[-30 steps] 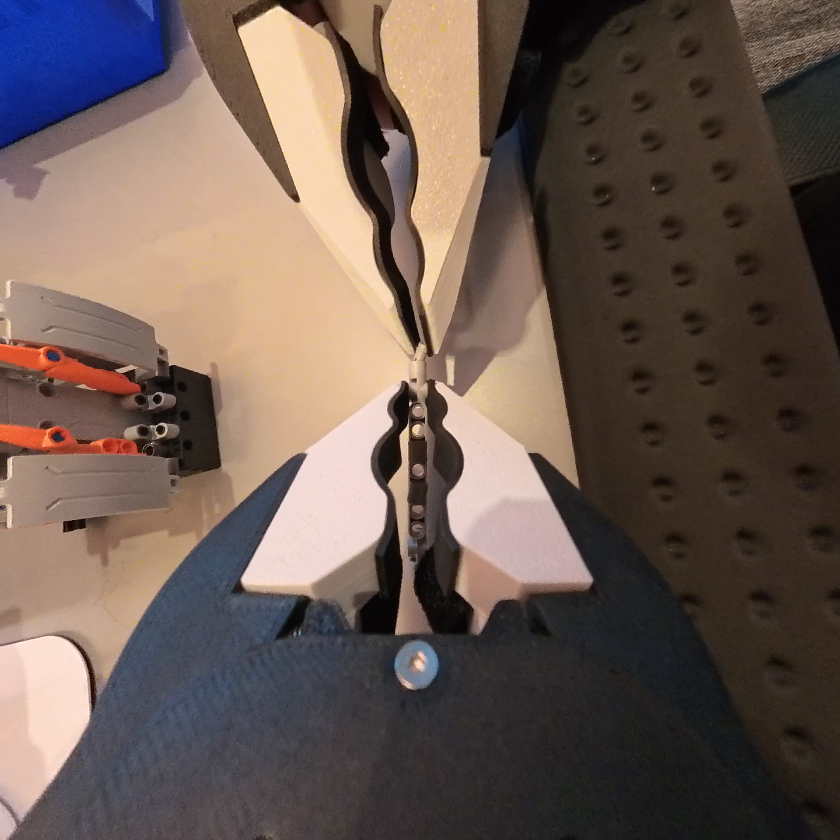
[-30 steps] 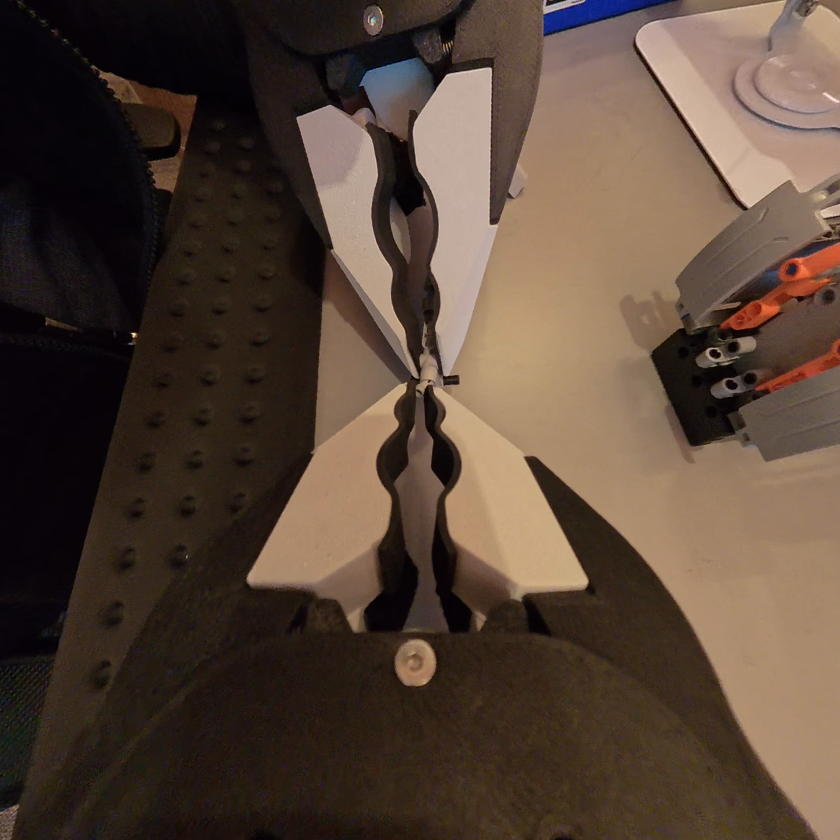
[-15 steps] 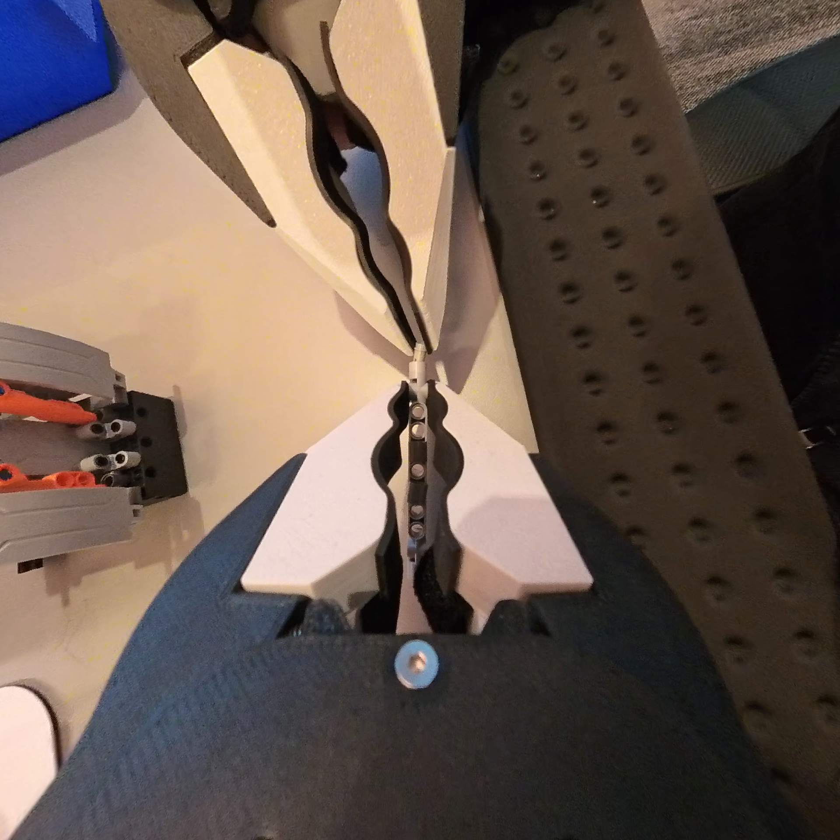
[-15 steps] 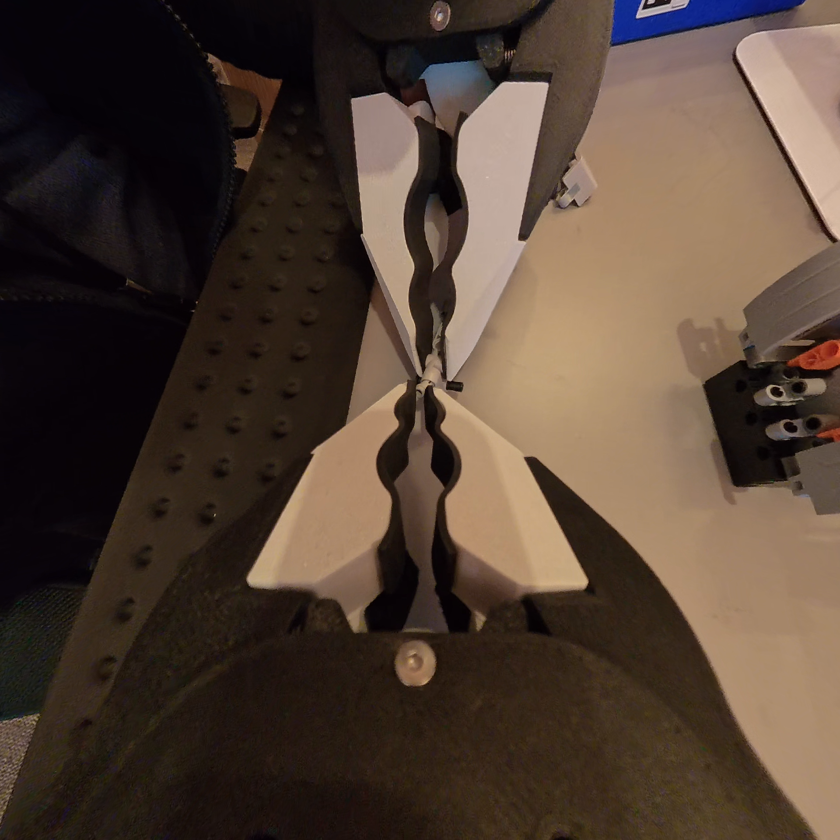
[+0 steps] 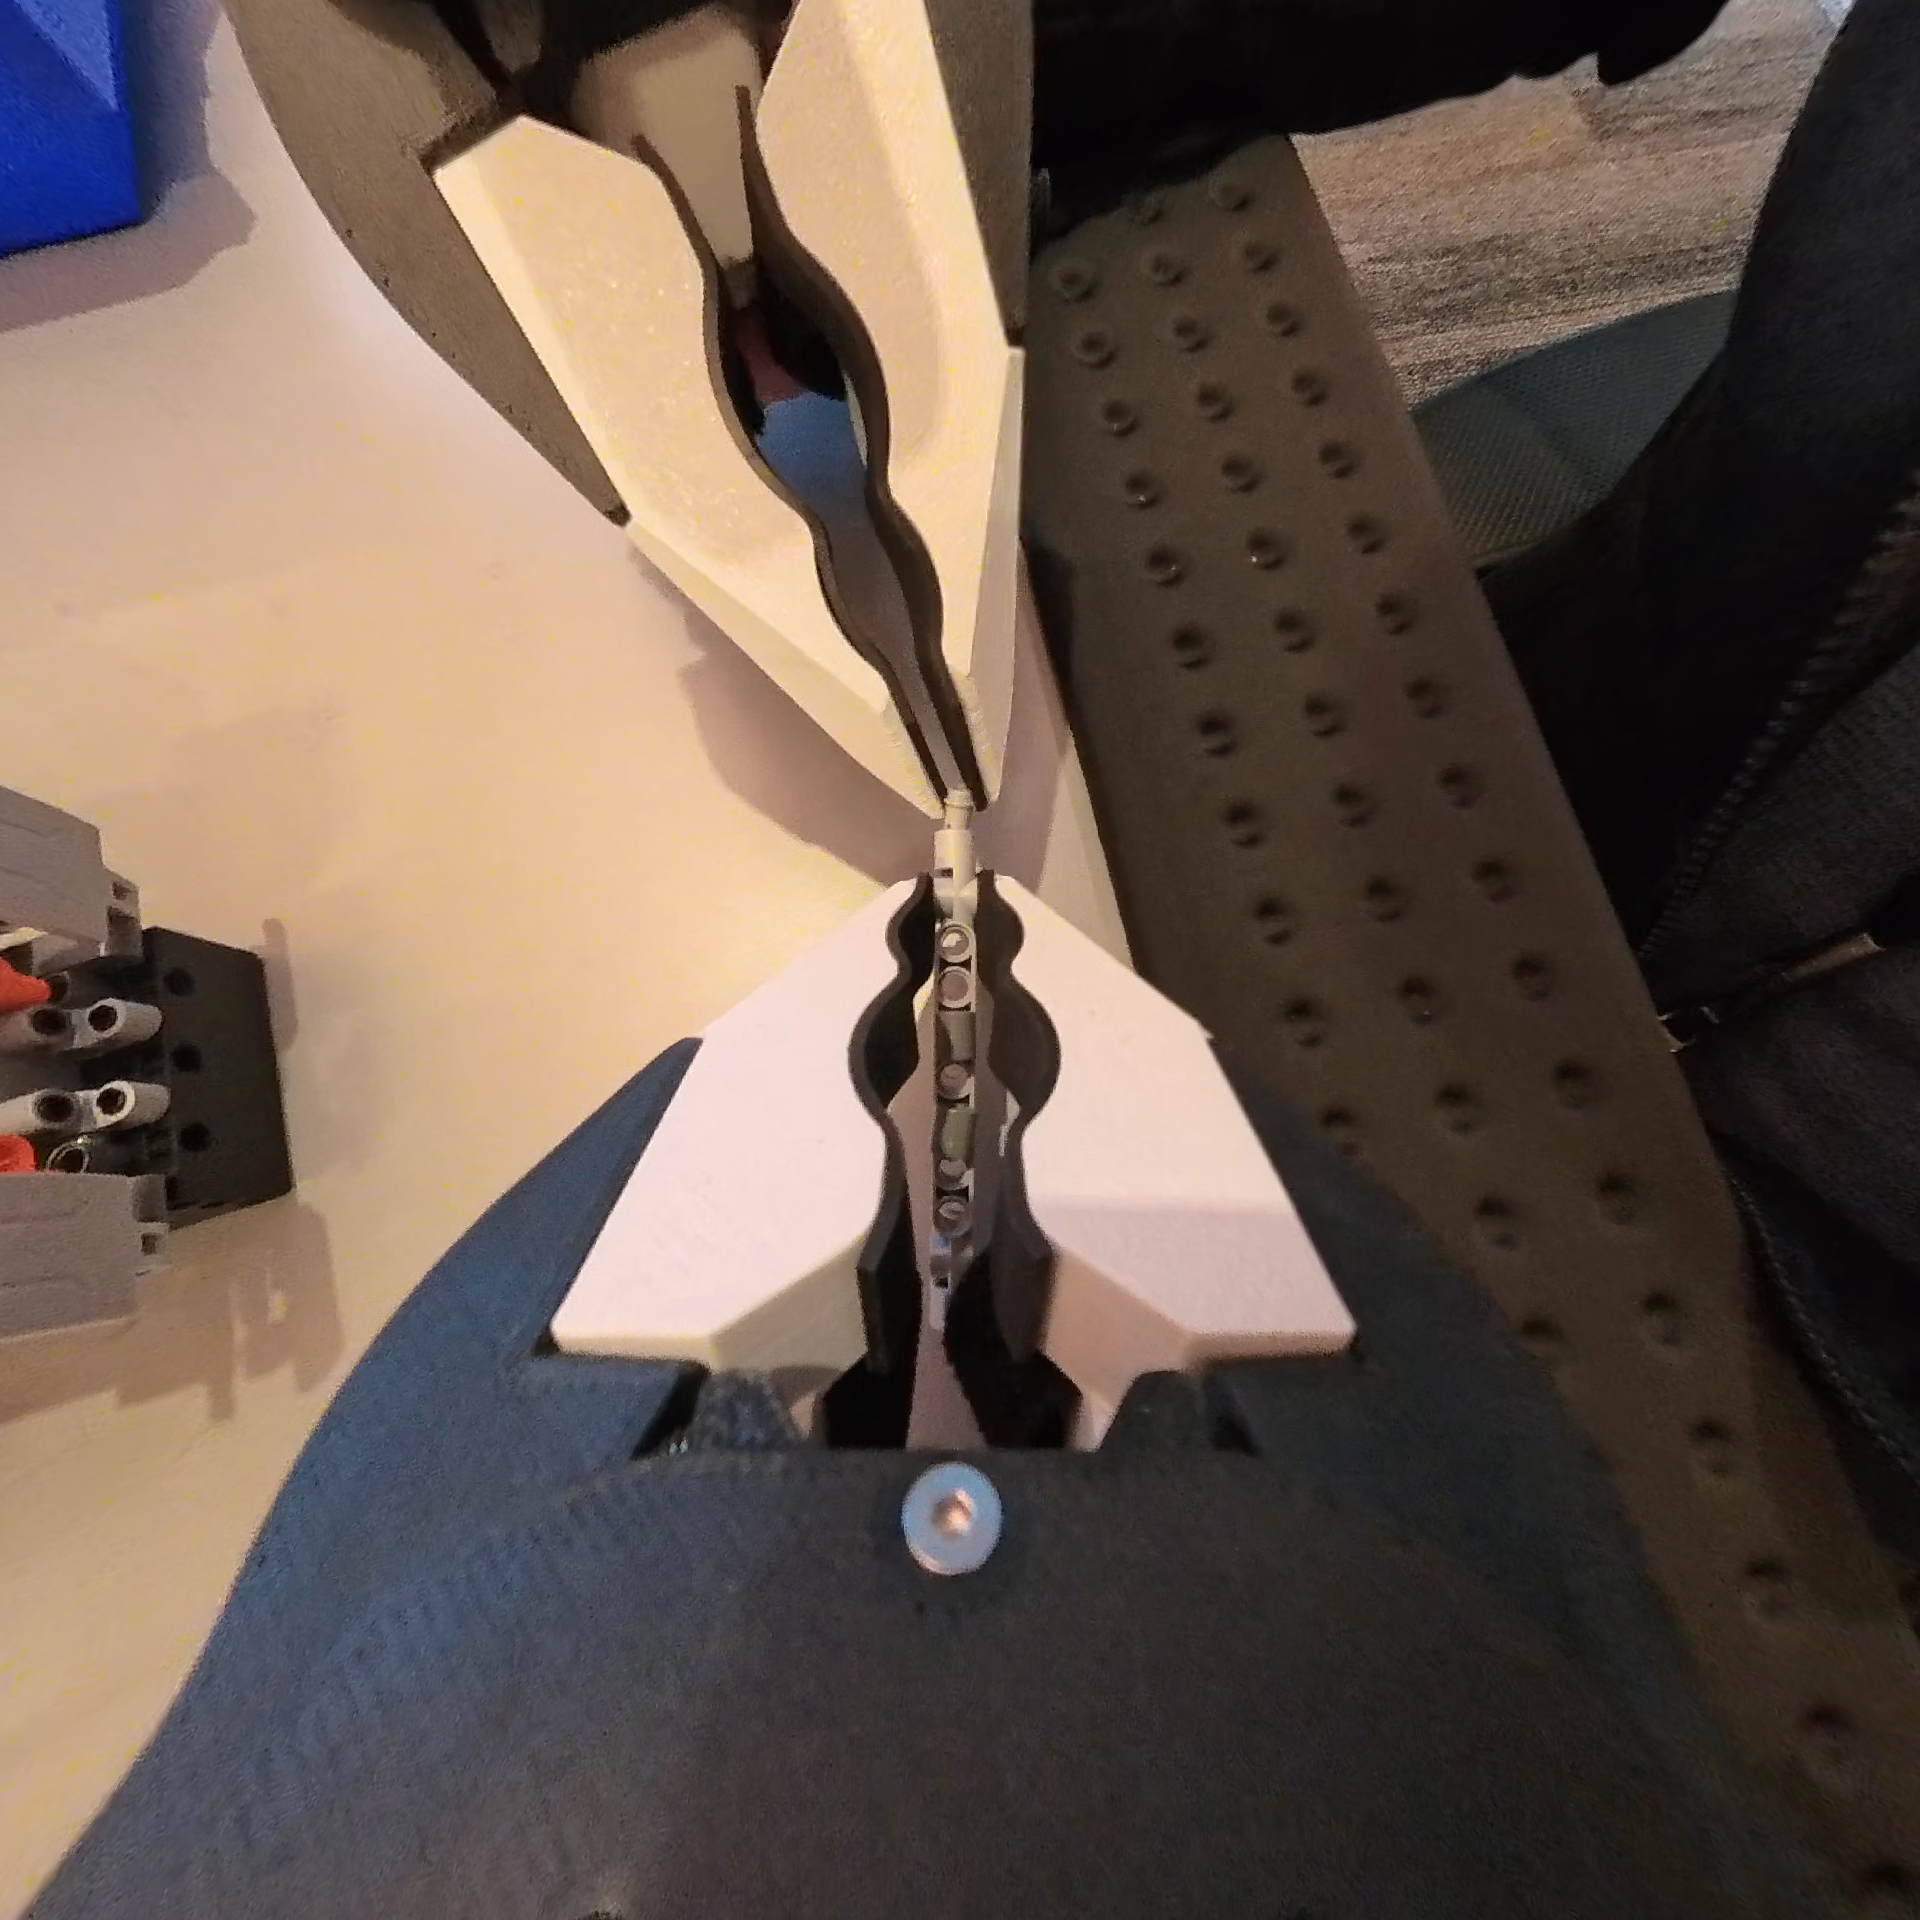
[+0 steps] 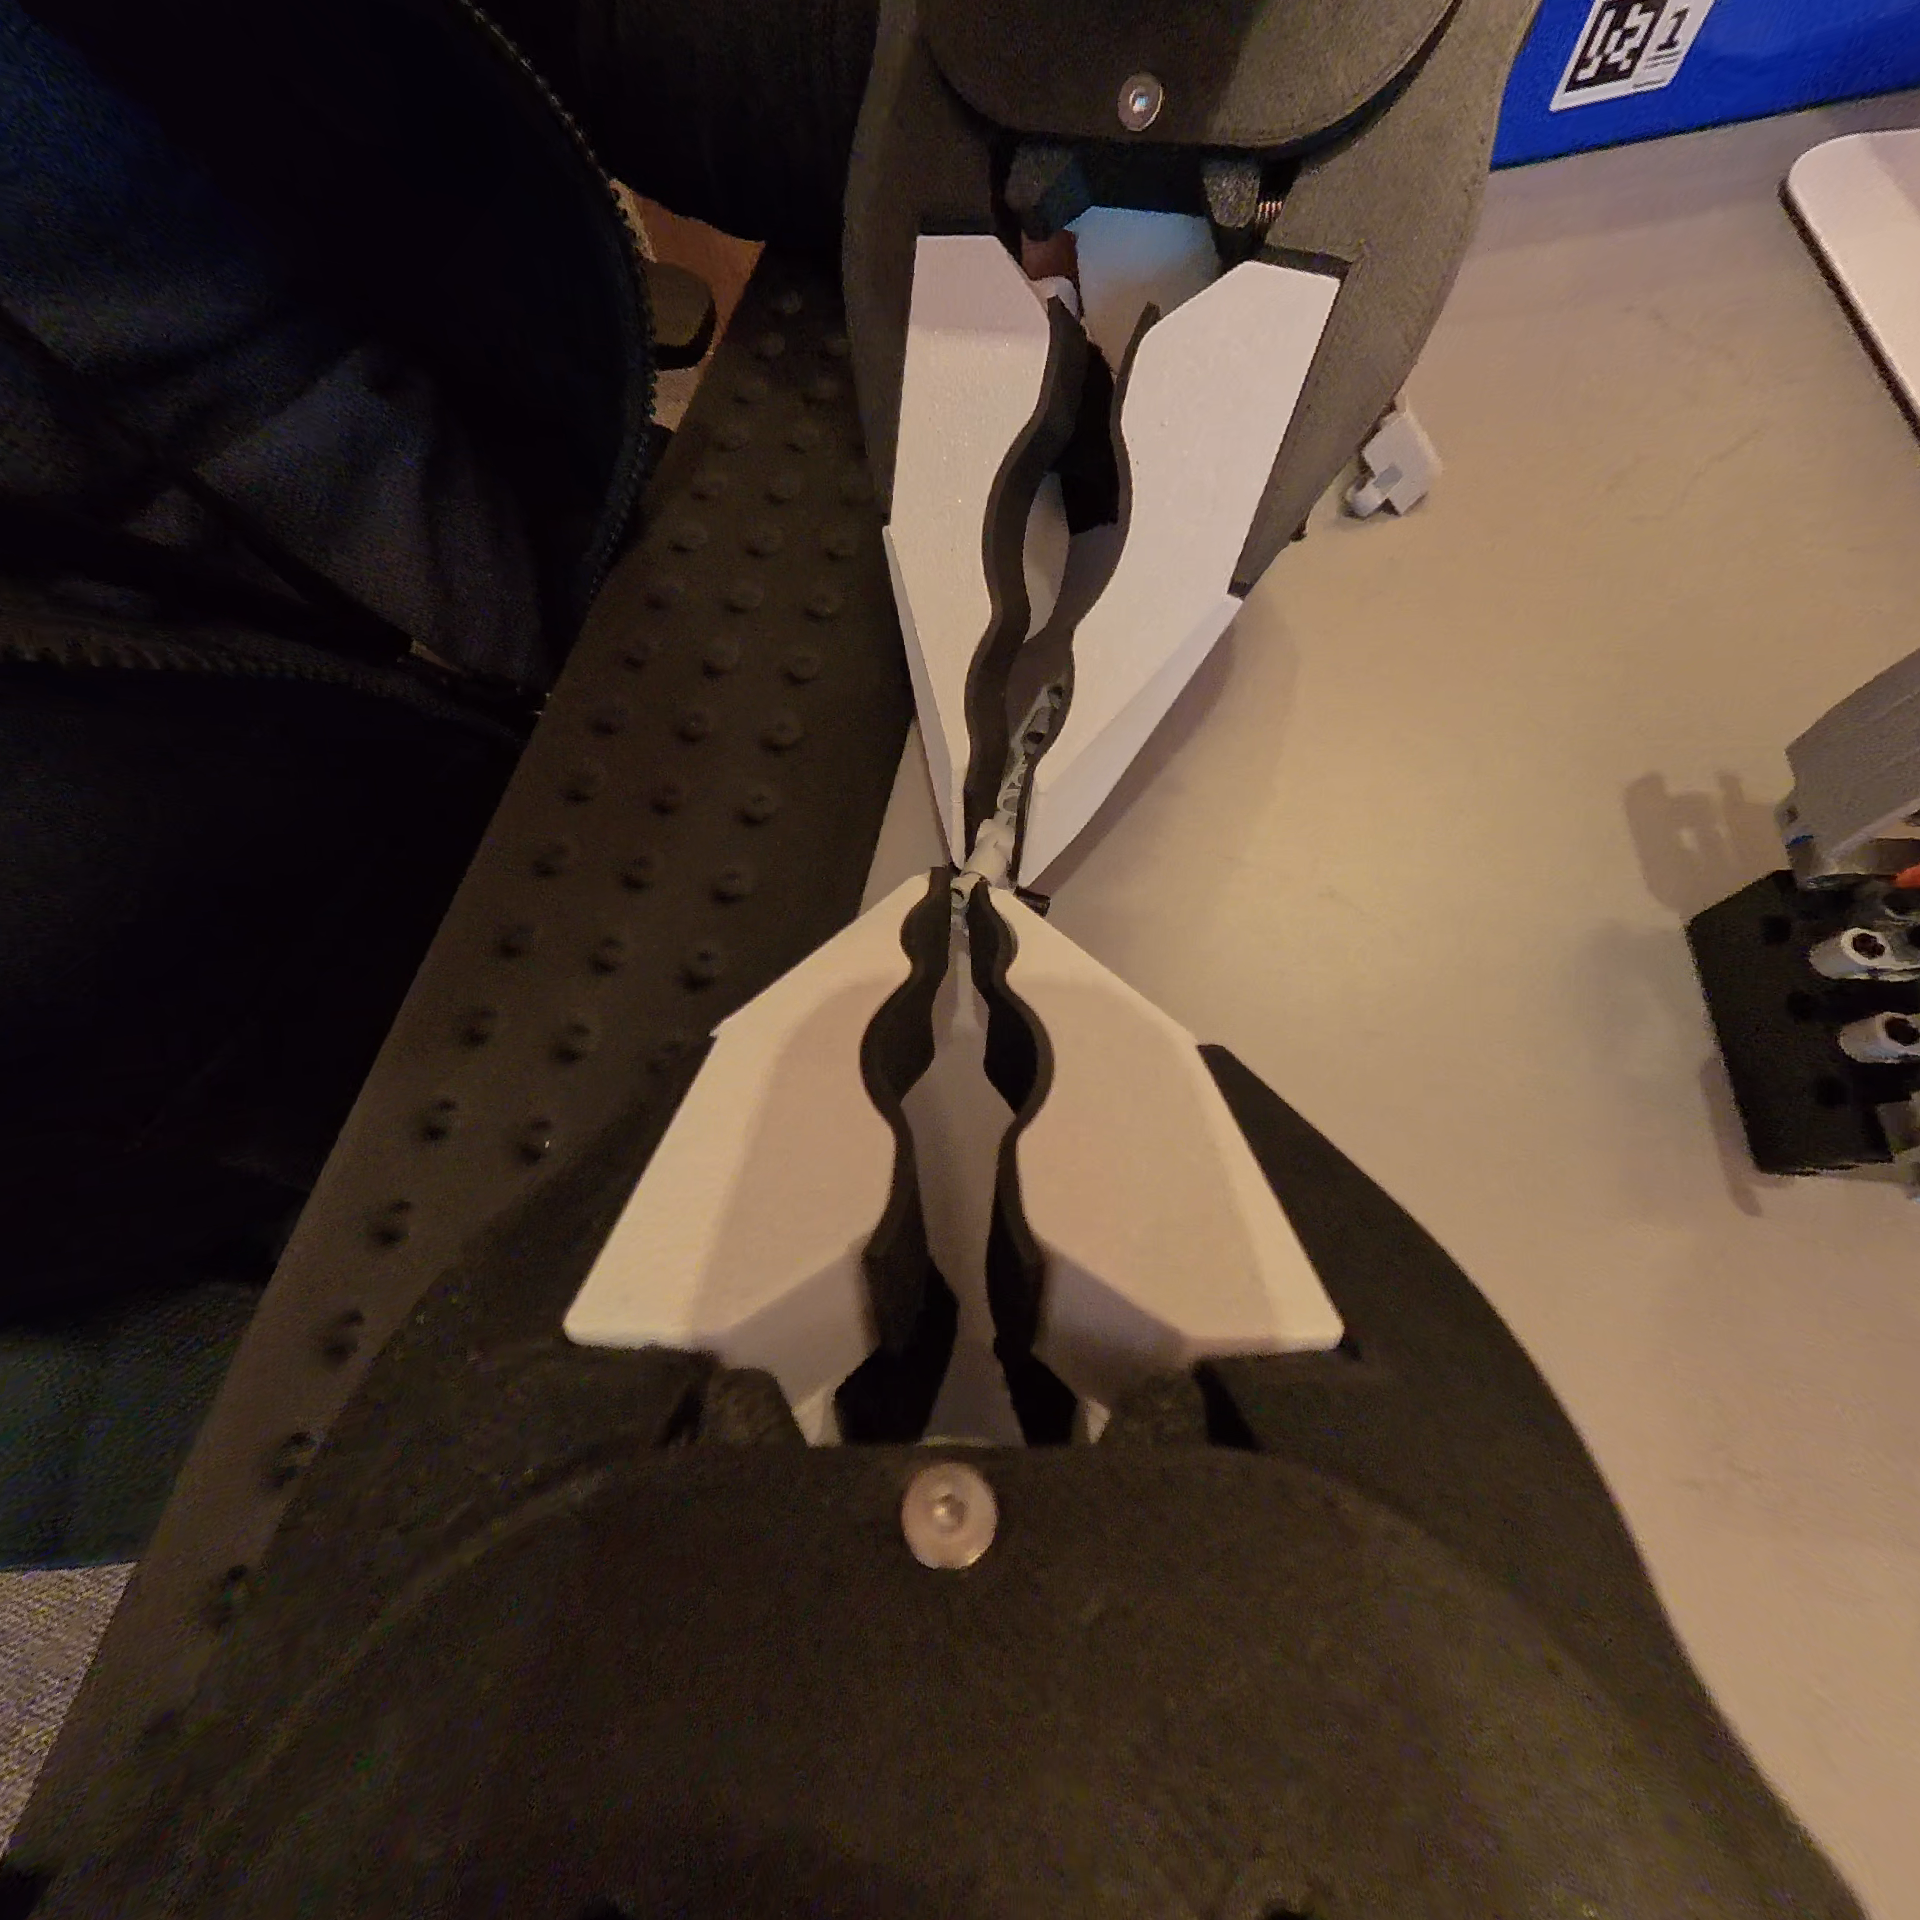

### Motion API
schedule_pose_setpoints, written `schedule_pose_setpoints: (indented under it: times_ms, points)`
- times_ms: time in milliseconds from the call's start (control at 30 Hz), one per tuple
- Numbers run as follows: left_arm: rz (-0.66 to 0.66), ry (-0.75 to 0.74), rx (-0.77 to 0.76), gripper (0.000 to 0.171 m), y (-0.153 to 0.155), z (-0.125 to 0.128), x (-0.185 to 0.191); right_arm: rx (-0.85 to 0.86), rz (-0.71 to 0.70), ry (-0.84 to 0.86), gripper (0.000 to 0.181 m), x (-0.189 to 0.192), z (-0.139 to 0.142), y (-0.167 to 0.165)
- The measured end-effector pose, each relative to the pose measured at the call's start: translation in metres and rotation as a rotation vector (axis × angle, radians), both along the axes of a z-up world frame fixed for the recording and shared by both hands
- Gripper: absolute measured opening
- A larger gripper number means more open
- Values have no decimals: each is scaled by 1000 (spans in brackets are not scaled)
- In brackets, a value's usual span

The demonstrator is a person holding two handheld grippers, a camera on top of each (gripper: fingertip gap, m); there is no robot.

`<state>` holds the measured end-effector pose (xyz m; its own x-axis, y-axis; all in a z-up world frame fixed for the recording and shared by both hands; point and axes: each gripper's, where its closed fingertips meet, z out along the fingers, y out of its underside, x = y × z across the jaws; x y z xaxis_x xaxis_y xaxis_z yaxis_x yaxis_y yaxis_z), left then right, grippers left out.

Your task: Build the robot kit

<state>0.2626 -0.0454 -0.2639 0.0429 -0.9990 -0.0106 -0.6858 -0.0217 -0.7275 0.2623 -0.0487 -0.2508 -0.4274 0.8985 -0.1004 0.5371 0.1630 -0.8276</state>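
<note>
The biggest thing near your tools is the black studded mat (image 5: 1382, 790), running along the right of your left gripper (image 5: 954, 896) and the left of your right gripper (image 6: 964, 904); both meet tip to tip over the bare strip of pale table (image 5: 343, 644) just beside its edge. On the far side of each pair of tongs from the mat, well apart, sits the grey, black and orange brick assembly (image 5: 114, 1122), and a small loose grey piece (image 6: 1392, 473) lies on the table beside your left tool's body.

Your left tongs are pressed together on a thin grey holed beam (image 5: 956, 1049), lying lengthwise between the pads with its end poking out of the tips. Your right tongs are pinched at the very tips on a small grey pin (image 6: 977, 888), plugged into or butted against that beam end; I cannot tell which.

The risk, as I judge it: the pin is held only by the pad tips, so any twist or sideways push could flick it out, and it could roll under the mat's edge. The two tools are slightly off one line, so pressing could cock the pin or slide the beam back through your left pads.

You hold both tools low, nearly level, facing each other.
</note>
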Motion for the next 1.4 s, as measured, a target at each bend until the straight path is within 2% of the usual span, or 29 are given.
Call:
schedule_pose_setpoints:
  times_ms: [667,1400]
  points:
    - [17,-167,-145,4,-1,19,7,-57,6,127,0,3,21,1]
    - [64,-422,-233,5,7,63,14,-94,-64,366,0,8,66,11]
